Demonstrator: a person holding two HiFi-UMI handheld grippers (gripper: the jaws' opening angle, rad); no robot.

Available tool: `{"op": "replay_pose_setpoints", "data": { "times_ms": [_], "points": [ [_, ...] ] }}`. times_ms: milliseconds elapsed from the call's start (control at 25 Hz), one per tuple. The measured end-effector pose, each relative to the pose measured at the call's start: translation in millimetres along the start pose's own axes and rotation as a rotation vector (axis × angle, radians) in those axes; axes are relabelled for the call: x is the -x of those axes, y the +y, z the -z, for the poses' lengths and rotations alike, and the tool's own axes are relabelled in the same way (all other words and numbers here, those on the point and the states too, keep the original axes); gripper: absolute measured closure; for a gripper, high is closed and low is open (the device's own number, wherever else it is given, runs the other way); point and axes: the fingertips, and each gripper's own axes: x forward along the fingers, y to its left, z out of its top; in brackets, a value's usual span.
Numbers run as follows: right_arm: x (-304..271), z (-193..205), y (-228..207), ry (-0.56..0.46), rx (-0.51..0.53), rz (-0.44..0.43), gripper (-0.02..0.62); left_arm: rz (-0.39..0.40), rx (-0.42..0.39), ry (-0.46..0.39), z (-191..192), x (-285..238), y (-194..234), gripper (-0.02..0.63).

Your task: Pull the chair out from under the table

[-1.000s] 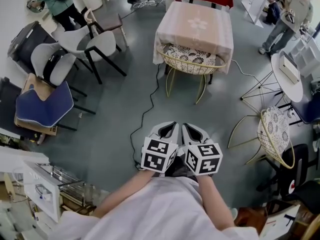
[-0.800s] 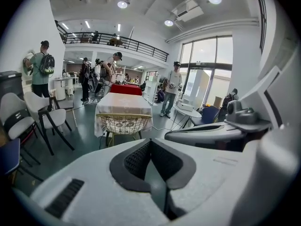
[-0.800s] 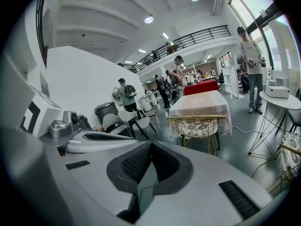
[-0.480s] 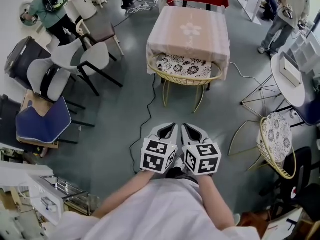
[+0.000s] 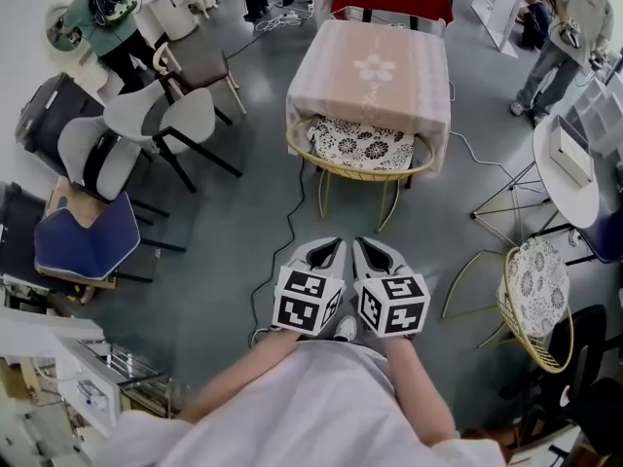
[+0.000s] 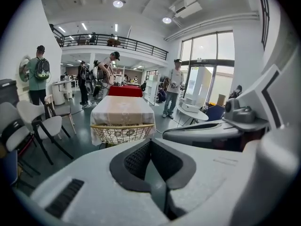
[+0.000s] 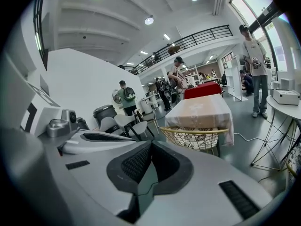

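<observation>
A yellow wire chair (image 5: 360, 159) with a black-and-white patterned cushion is tucked partly under a square table (image 5: 373, 71) draped in a pale pink cloth. The same chair (image 6: 121, 132) (image 7: 195, 136) shows straight ahead in both gripper views. My left gripper (image 5: 331, 252) and right gripper (image 5: 367, 252) are held side by side, close to my body, well short of the chair. Both are shut with nothing between the jaws.
White and grey chairs (image 5: 146, 125) and a blue-cushioned chair (image 5: 86, 238) stand at the left. A second wire chair (image 5: 533, 290) and a round white table (image 5: 568, 159) are at the right. A black cable (image 5: 287, 227) runs across the grey floor. People stand at the back.
The table and wire chair have drawn nearer in the head view. Both grippers keep the same pose, side by side and shut.
</observation>
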Motion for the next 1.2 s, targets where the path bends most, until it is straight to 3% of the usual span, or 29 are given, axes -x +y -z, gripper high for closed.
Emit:
{"op": "replay_pose_setpoints", "data": {
  "times_ms": [280, 680, 1200],
  "points": [
    [-5, -8, -2, -0.011, 0.014, -0.022, 0.592, -0.027, -0.002, -0.014, -11, -9, 6, 0.601],
    [-29, -19, -27, 0.015, 0.034, 0.010, 0.592, -0.001, 0.011, -0.004, -20, -41, 20, 0.601],
    [-93, -32, -50, 0.109, 0.155, 0.028, 0.592, 0.022, -0.004, 0.012, -44, -95, 68, 0.601]
  ]
}}
